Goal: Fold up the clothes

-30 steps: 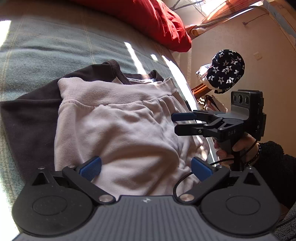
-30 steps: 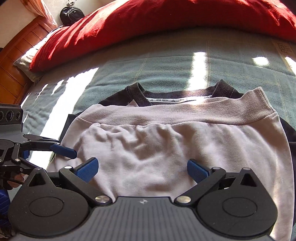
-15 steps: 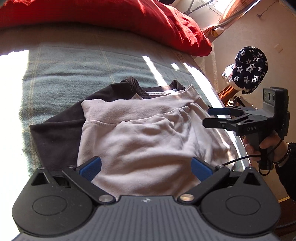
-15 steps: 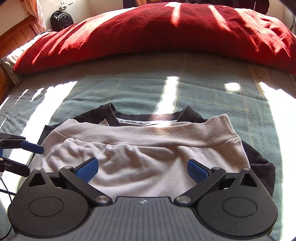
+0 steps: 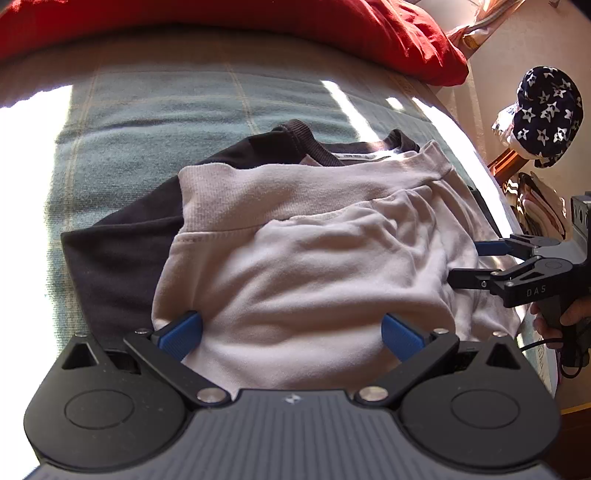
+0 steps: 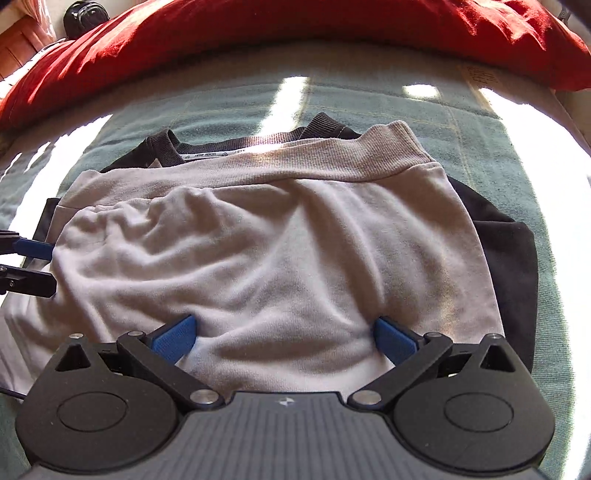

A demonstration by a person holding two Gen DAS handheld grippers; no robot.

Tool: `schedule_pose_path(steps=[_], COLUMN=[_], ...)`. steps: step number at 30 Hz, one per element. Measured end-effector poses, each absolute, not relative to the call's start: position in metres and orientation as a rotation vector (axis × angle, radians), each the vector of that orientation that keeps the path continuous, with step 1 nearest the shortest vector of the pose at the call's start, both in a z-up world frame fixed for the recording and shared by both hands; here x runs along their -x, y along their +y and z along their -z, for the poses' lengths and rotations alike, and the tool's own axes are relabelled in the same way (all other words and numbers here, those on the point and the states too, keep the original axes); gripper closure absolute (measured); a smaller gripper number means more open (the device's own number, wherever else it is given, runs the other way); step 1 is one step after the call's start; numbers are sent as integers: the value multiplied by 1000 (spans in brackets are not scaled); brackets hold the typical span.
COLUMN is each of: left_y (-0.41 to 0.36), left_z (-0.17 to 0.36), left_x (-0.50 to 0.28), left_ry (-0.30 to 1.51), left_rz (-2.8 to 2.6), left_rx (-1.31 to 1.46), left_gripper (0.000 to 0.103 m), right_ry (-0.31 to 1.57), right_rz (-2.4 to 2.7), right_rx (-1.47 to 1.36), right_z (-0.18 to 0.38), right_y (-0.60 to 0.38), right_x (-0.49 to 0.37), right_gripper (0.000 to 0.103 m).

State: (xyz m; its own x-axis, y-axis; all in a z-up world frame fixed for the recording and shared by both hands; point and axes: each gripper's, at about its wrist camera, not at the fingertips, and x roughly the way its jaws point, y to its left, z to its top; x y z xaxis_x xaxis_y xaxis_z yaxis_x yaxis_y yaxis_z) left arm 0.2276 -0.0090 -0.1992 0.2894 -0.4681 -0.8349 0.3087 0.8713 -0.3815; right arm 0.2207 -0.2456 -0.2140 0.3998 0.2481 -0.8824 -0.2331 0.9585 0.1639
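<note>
- Across the left wrist view, one pale garment (image 5: 306, 266) with a ribbed waistband lies folded on top of one dark shirt (image 5: 125, 254), and both rest on a green checked bedspread (image 5: 155, 110).
- One red pillow (image 5: 229, 18) runs along the far edge of the bed, and one star-patterned cap (image 5: 546, 114) hangs off to the right.
- Left gripper (image 5: 291, 332): its two blue pads are spread wide over the near edge of the pale garment, holding nothing.
- Right gripper (image 5: 463, 264) comes in from the right, held by a hand (image 5: 557, 321); its two fingers stand apart at the garment's side edge, with no cloth seen between them.
- Over in the right wrist view, the same two garments show: the pale garment (image 6: 266, 258) covers most of the dark shirt (image 6: 509, 258), whose ribbed collar and white label peek out beyond the waistband.
- Right gripper (image 6: 284, 336) has its two blue pads wide apart above the pale fabric's near edge.
- Left gripper (image 6: 44, 266) enters at the left edge, its two fingertips parted beside the fabric.
- One red pillow (image 6: 295, 26) lies behind the bedspread (image 6: 369, 96).
</note>
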Motion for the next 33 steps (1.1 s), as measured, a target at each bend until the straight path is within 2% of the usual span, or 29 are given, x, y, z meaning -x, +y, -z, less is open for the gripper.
schedule_pose_path(steps=[5,13,18,21,24,28,33], left_y=[-8,-7,-24,-21,-17,-32,-71], left_z=[200,163,177,192,185,163,163], left_x=[-230,-196,-166,-158,-153,-138,-108], left_ry=[1177,1091,1121,1148,1147,1100,1059], left_rz=[516,526,499,437,379,384,379], left_rx=[164,256,243,245,271,205,-118], left_gripper=[1,1,1,1,1,1,1], right_ry=[1115,1115,1056,1088,1131,1115,1046], right_rz=[-299,-299,-328,-348,-337,-336,-407], right_rx=[-21,-30,1,63,131,173,299], right_z=[215,195,179,188,198,191,179], right_y=[-246,-251,-258,-265,-278,-298,-300], right_x=[-221,-212,-176,-159,-145,-126,-106], right_gripper=[0,0,0,0,0,0,0])
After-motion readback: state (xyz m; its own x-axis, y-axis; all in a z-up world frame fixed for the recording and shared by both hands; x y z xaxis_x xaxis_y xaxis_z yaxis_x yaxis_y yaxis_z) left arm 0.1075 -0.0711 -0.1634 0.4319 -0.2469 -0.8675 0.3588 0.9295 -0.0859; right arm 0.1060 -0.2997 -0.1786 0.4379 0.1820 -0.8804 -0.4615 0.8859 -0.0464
